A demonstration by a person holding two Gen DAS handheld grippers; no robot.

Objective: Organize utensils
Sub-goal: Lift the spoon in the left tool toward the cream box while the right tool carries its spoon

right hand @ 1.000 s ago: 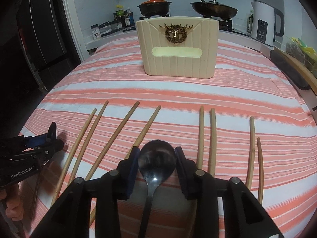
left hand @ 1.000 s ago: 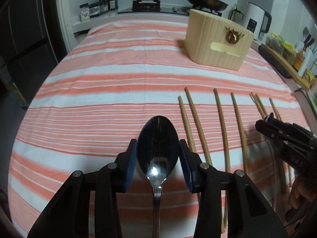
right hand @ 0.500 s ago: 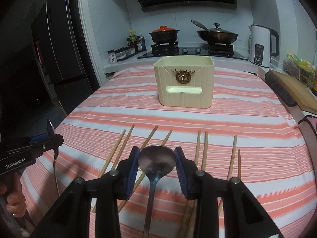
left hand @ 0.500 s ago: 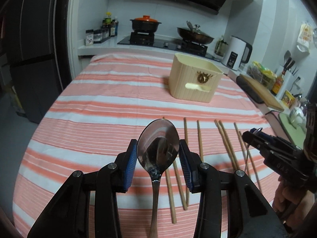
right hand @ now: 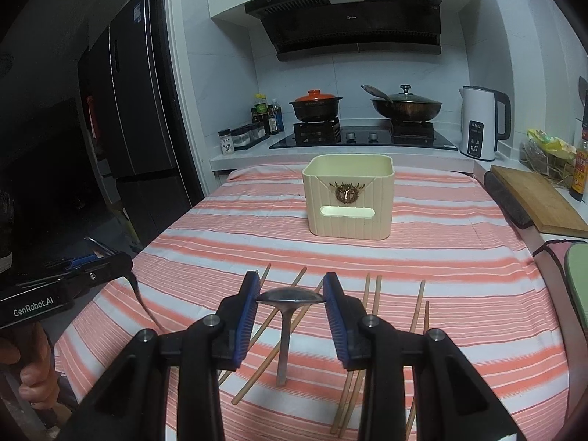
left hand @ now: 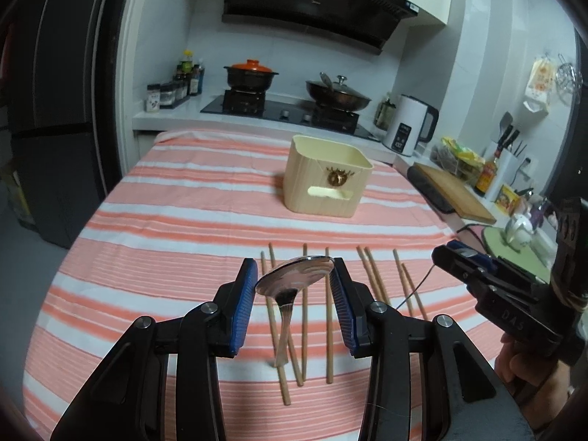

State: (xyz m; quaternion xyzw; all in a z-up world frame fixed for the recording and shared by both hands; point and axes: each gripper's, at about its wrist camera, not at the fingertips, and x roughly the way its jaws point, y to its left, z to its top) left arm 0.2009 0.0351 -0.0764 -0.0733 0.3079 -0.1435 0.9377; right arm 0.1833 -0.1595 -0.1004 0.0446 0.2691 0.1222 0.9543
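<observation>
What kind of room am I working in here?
A home kitchen, most likely. A hob with a pot and a lidded pan sits under a range hood, with a kettle beside it. The work surface is a table under a striped cloth.

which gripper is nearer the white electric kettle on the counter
Right. The white electric kettle stands at the far right of the counter. The right gripper, shut on a steel spoon, is on that side; the left gripper, shut on another steel spoon, is further left.
</observation>
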